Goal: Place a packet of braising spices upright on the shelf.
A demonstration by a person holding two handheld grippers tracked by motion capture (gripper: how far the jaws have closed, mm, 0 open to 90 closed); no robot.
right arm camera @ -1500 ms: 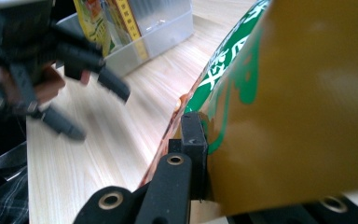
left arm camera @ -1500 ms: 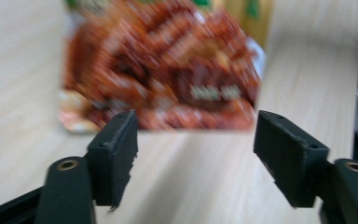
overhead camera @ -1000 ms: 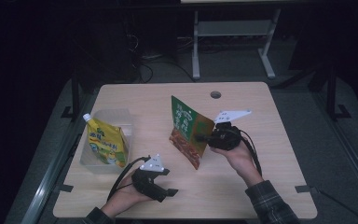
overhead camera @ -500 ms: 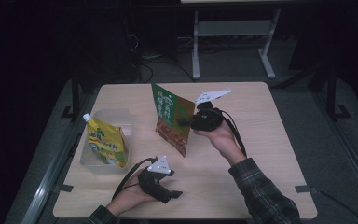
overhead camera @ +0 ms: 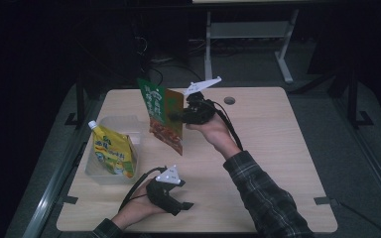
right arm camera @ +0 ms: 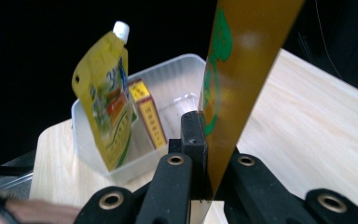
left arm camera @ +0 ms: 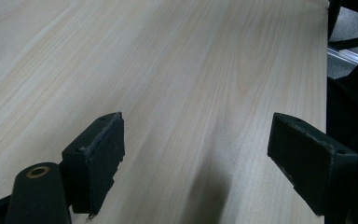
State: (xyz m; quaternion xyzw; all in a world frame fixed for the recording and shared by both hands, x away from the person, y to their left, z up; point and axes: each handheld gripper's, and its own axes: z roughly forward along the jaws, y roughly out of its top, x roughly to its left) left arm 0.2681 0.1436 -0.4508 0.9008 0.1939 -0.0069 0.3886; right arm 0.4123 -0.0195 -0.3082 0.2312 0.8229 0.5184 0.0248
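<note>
High view: your right gripper (overhead camera: 178,115) pinches the edge of a green and brown packet (overhead camera: 162,115), holding it up above the far middle of the desk (overhead camera: 273,148), right of the clear bin (overhead camera: 110,148). A yellow pouch (overhead camera: 112,151) stands in that bin beside a small box (right arm camera: 148,113). Your left gripper (overhead camera: 178,206) rests at the near edge, jaws spread wide over bare wood.

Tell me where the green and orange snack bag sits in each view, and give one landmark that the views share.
High view: snack bag hangs upright above the table's far middle, clamped by the right gripper.
Left gripper view: not in it.
Right gripper view: snack bag edge-on, rising from centre to the top.
Shared landmark: the clear tub holding the yellow pouch; the wooden table appears in all three.
</note>
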